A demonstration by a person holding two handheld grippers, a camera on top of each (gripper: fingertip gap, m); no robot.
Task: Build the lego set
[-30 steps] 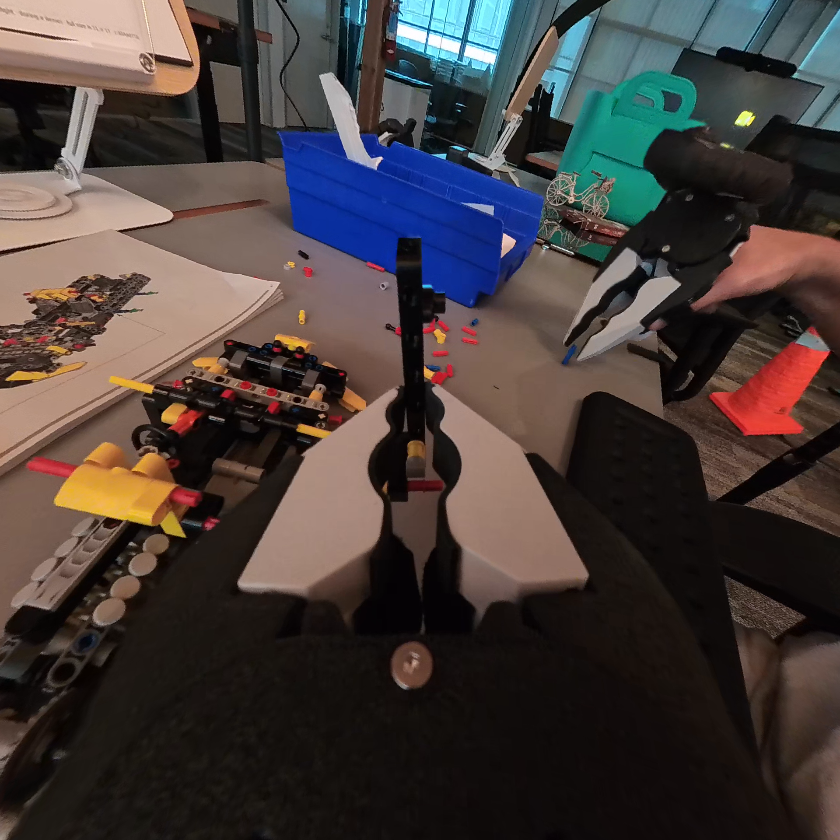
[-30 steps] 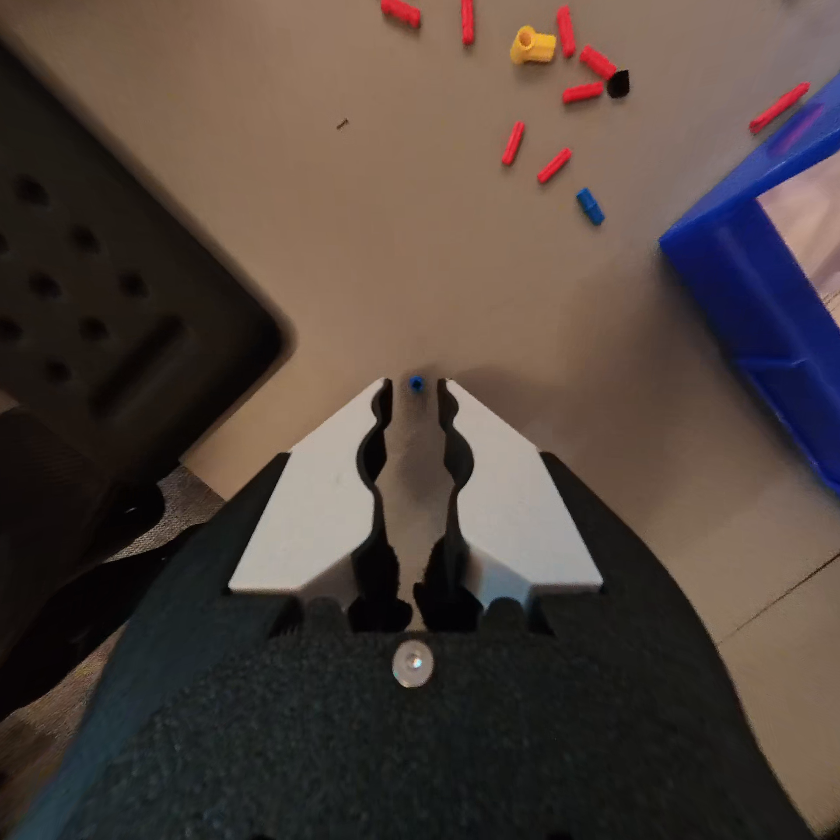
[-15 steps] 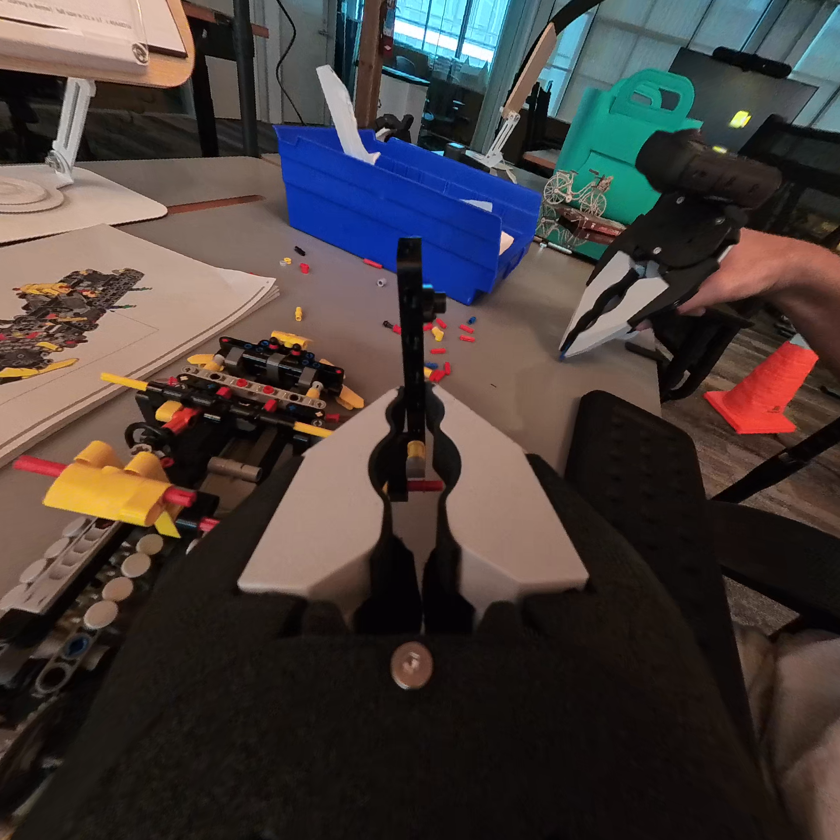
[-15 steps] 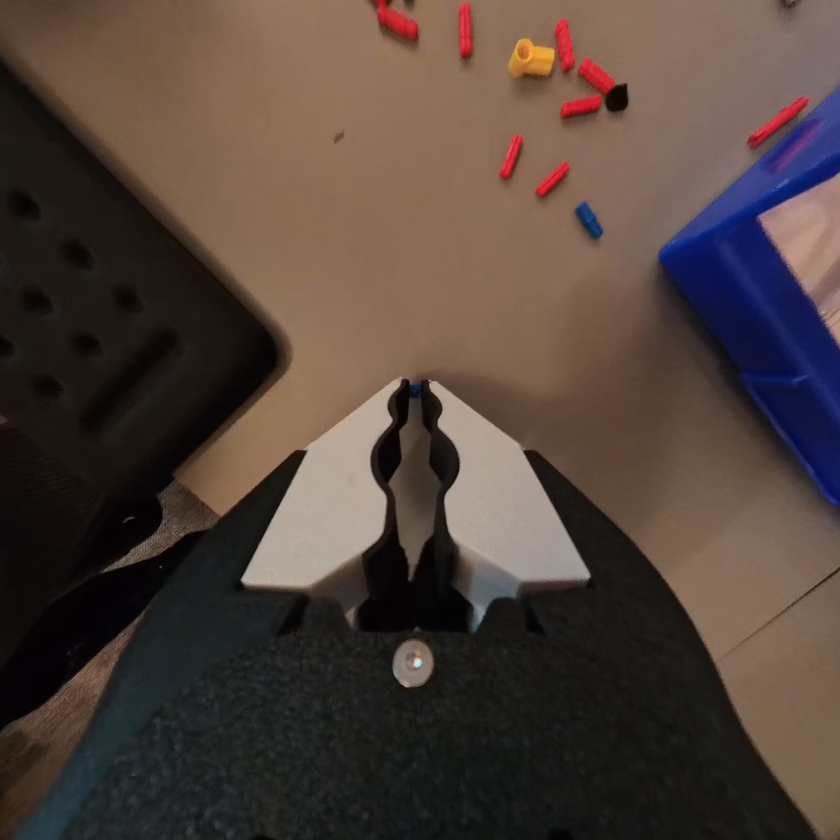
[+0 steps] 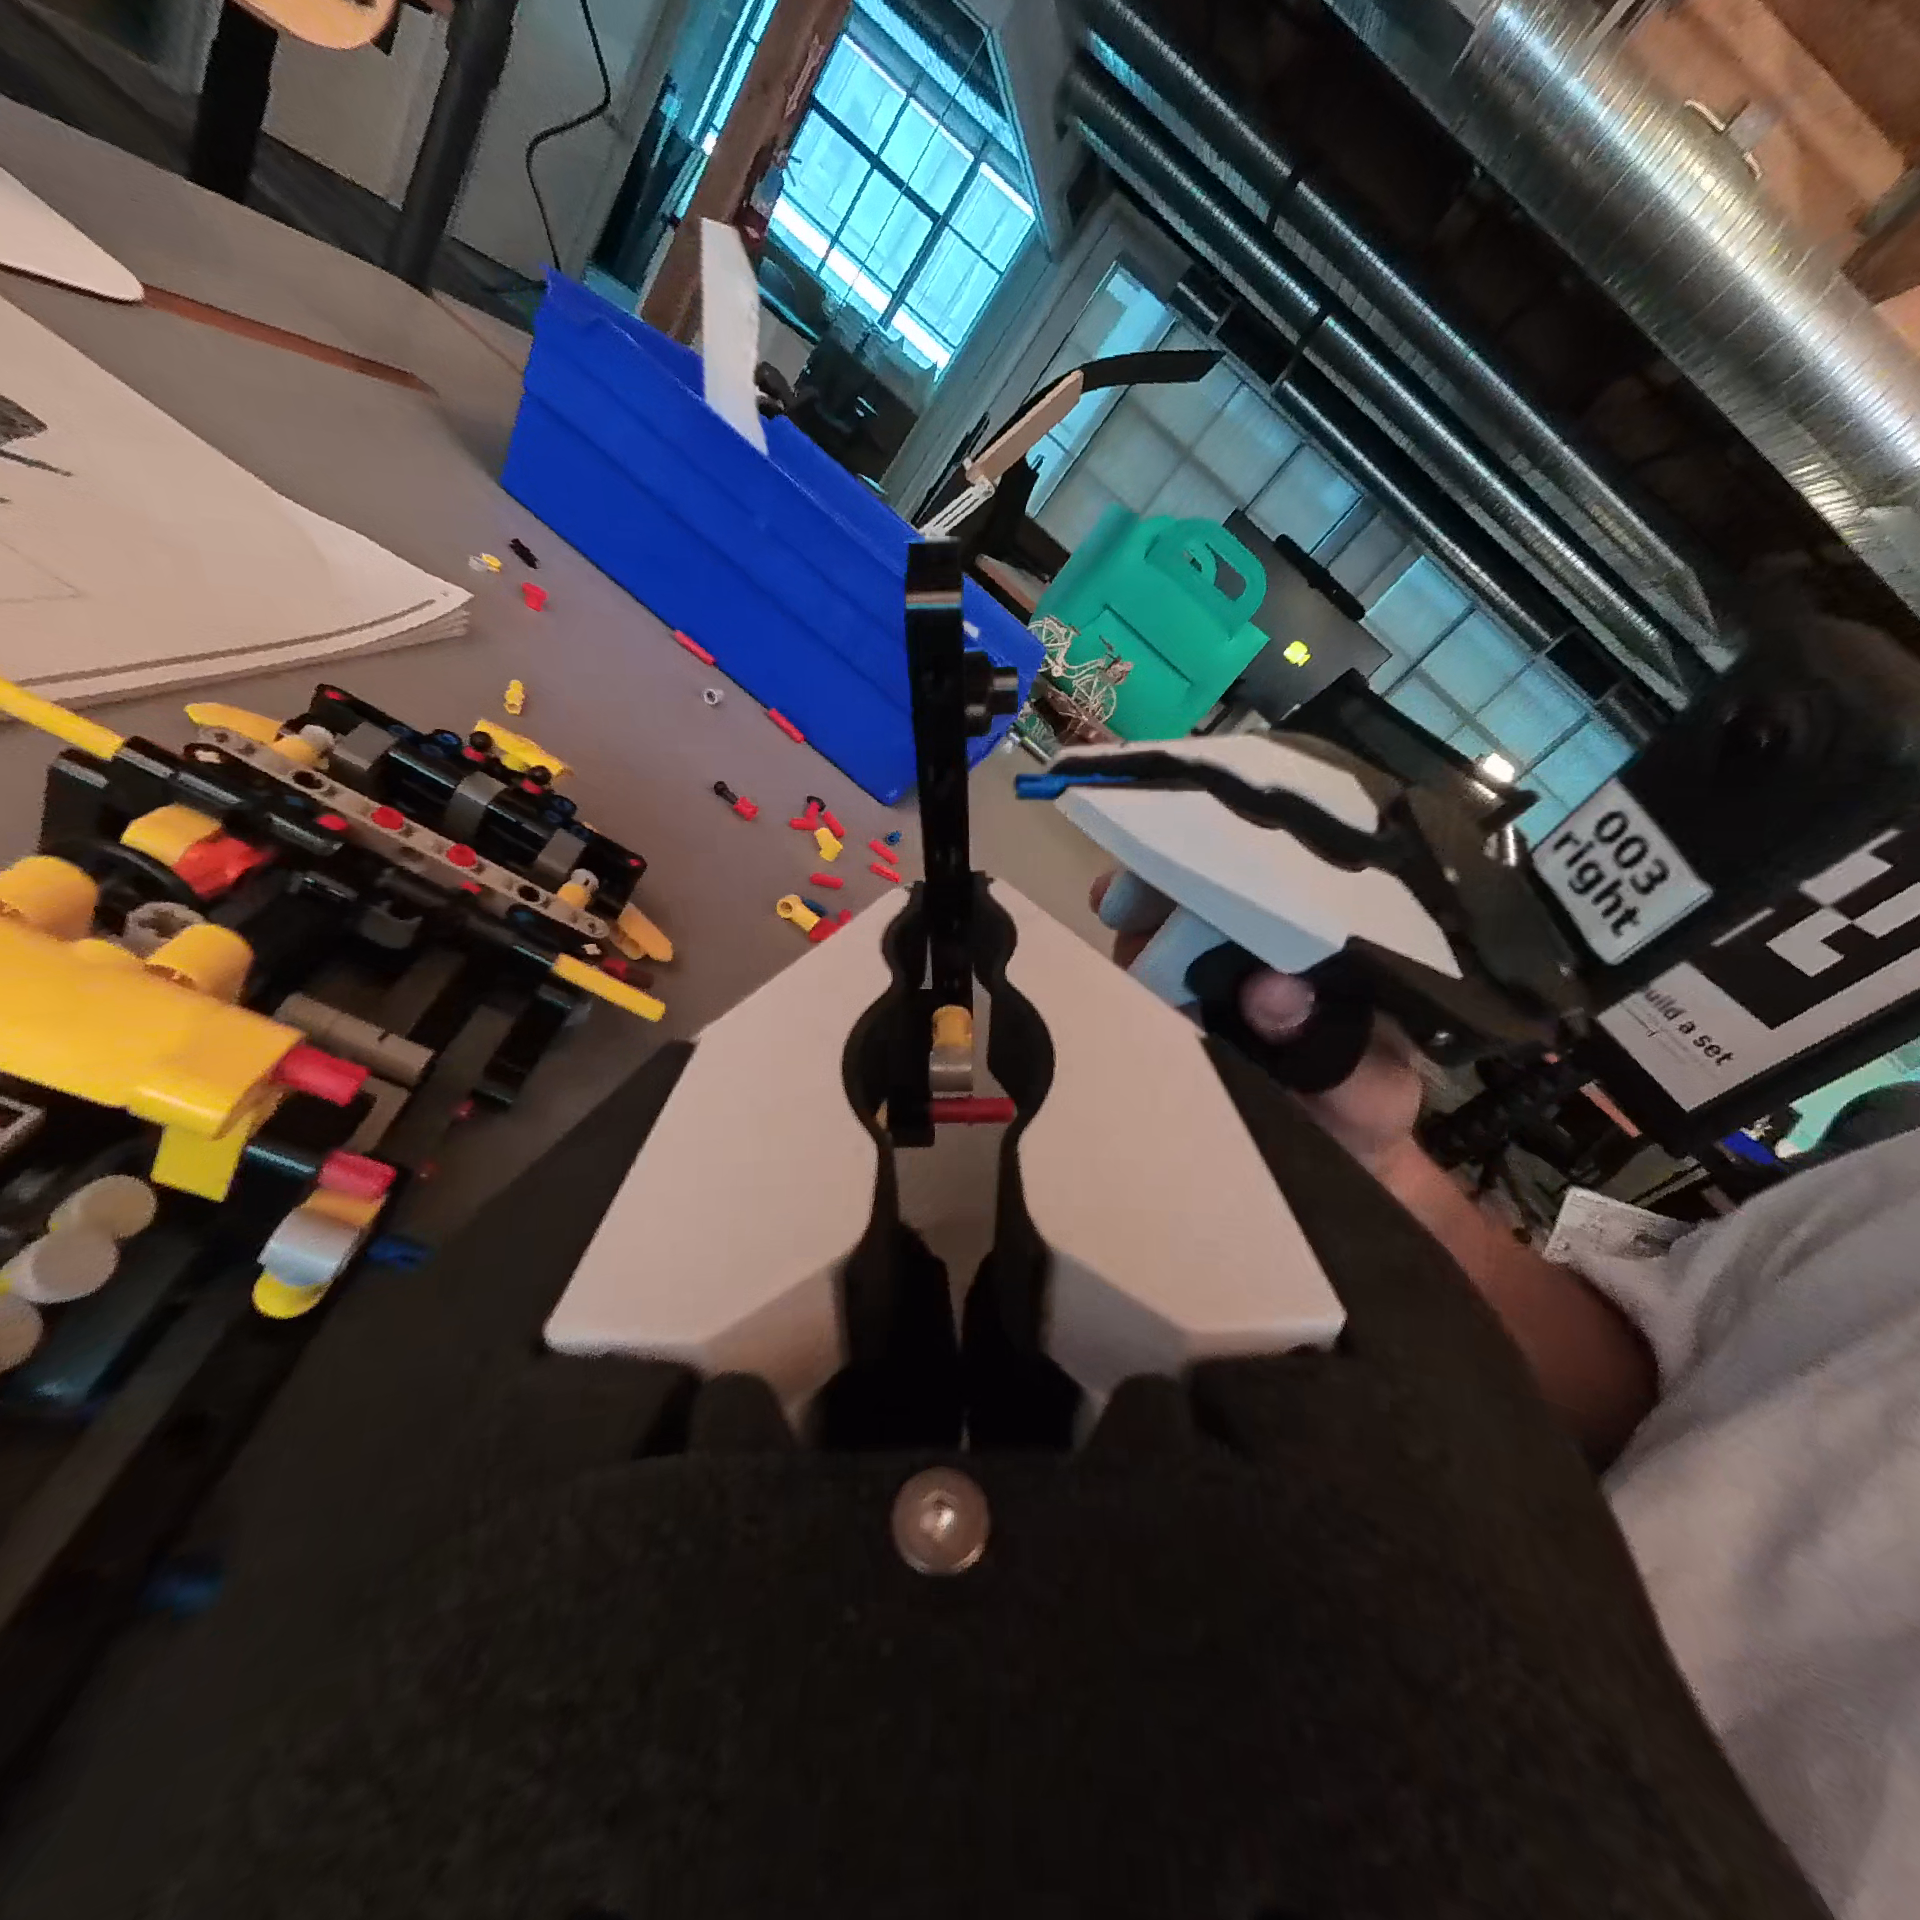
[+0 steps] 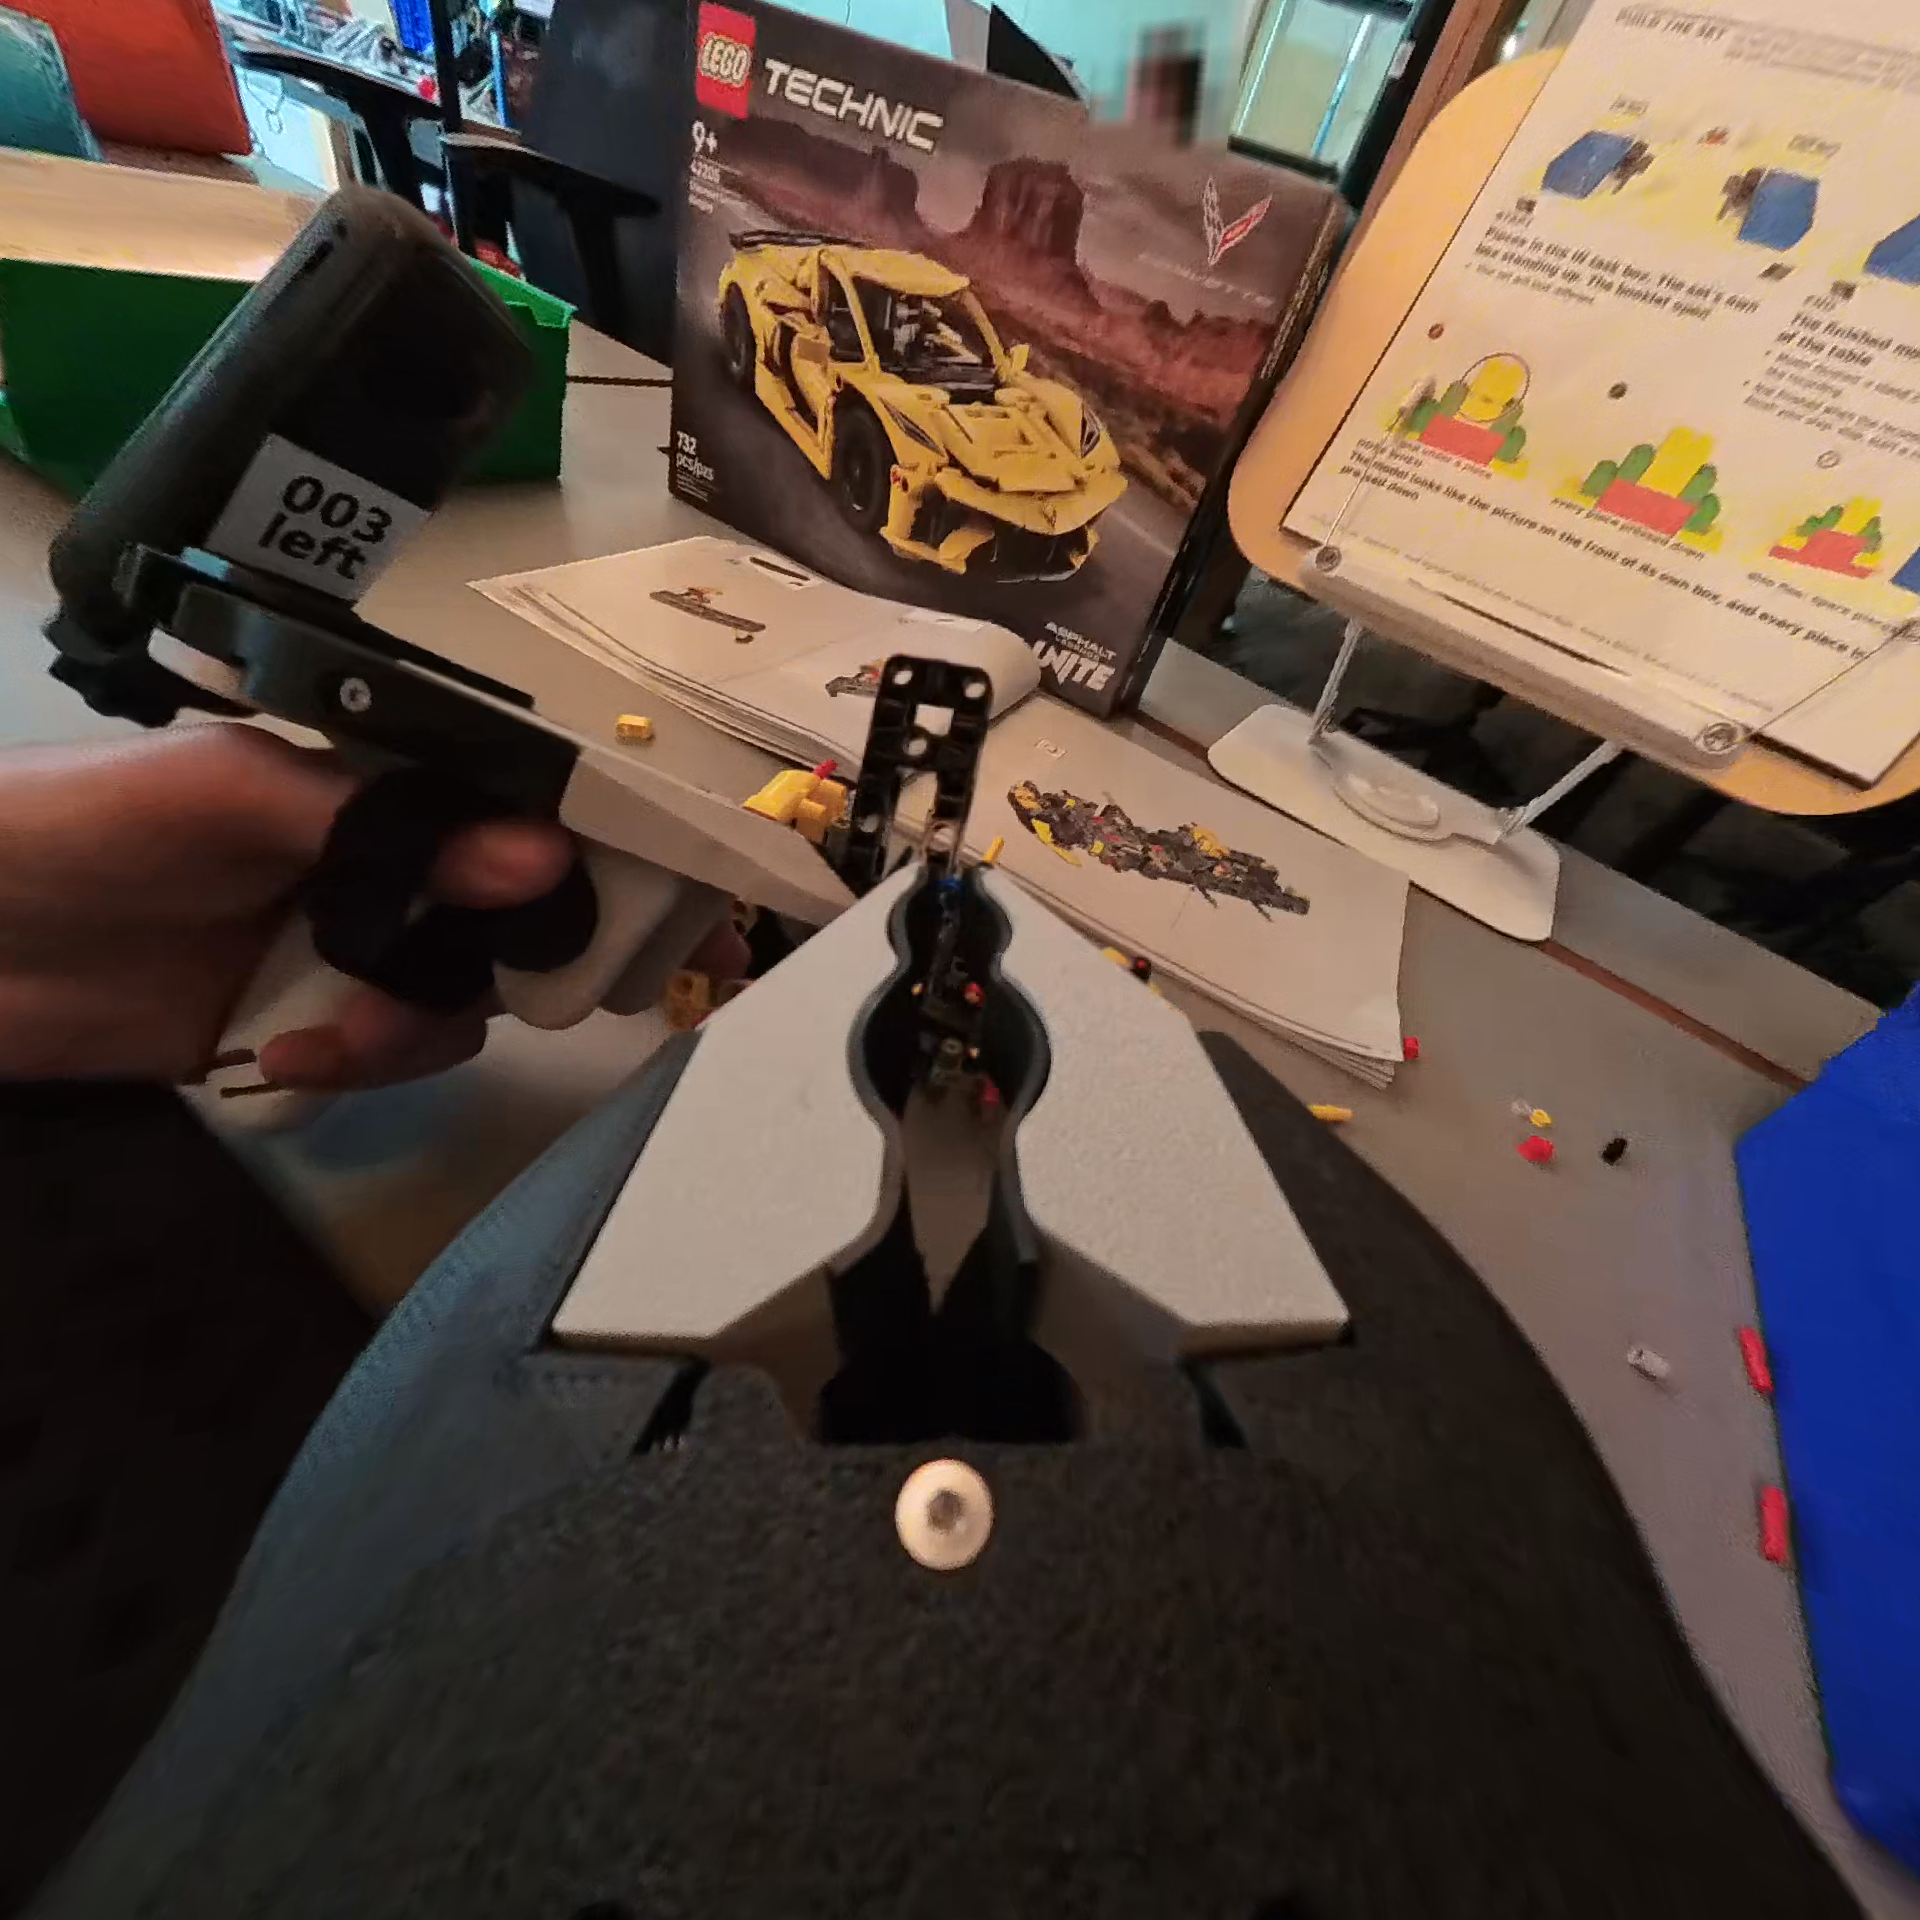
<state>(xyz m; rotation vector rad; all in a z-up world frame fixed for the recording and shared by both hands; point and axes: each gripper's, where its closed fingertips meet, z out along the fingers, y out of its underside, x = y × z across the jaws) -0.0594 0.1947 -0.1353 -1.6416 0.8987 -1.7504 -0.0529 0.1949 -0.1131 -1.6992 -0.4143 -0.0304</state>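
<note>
My left gripper point(image 5: 940, 899) is shut on a black Technic frame point(image 5: 935, 727) that stands up out of its fingertips. It carries a yellow and grey connector and a red pin between the fingers. My right gripper point(image 6: 948, 878) is shut on a small blue pin point(image 6: 951, 888). In the left wrist view the right gripper point(image 5: 1060, 790) comes in from the right, and the blue pin point(image 5: 1039, 784) at its tip sits just right of the frame. In the right wrist view the left gripper point(image 6: 821, 862) holds the frame point(image 6: 925, 748) right in front of my fingertips.
The partly built black and yellow car point(image 5: 312, 883) lies on the grey table at the left. Loose red, yellow and blue pins point(image 5: 821, 862) lie near a blue bin point(image 5: 727, 540). An open booklet point(image 6: 1195, 894), the set's box point(image 6: 987, 364) and an instruction stand point(image 6: 1610, 364) stand behind. The tips of both grippers are at nearly the same place.
My right gripper shut on the blue pin on the table, lifted it and swung it over to the black frame. My left gripper tilted and turned the frame towards it.
</note>
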